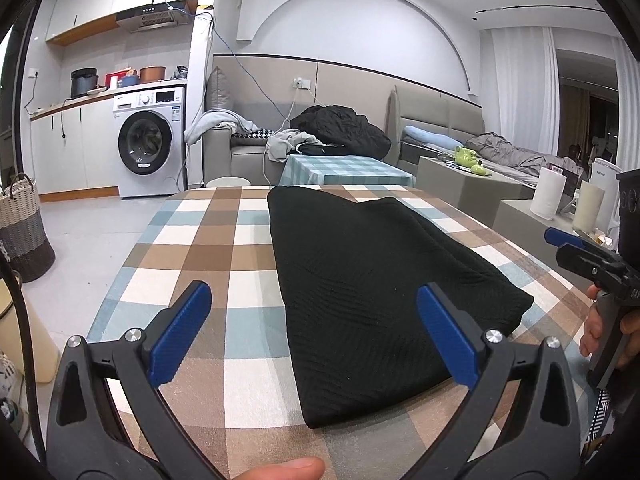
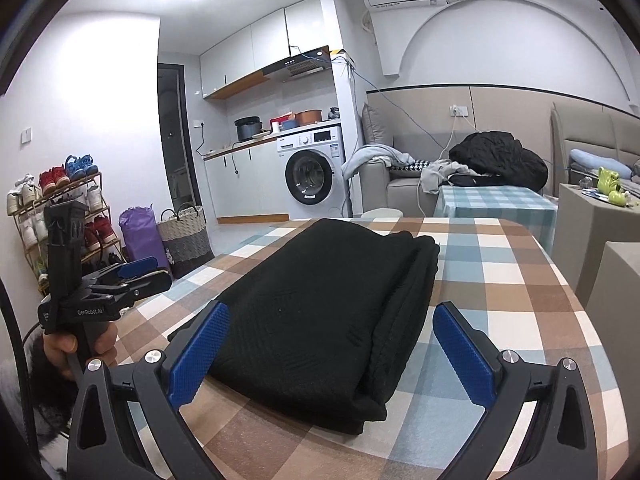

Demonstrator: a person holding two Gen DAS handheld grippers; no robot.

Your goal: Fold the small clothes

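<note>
A black knit garment [image 1: 360, 280] lies folded in a long flat stack on the checked tablecloth [image 1: 208, 248]; it also shows in the right wrist view [image 2: 320, 312]. My left gripper [image 1: 314, 332] is open and empty, above the garment's near left end. My right gripper [image 2: 332, 352] is open and empty, its blue pads on either side of the garment's near end, above it. The right gripper also shows at the right edge of the left wrist view [image 1: 580, 248]. The left gripper also shows at the left of the right wrist view [image 2: 132, 276].
A second table with a blue checked cloth [image 1: 344, 170] stands behind. A sofa with a black jacket [image 1: 340, 128], a washing machine [image 1: 148, 144], a woven basket [image 1: 22, 228], paper rolls [image 1: 548, 192] and a shoe rack [image 2: 60, 216] surround the table.
</note>
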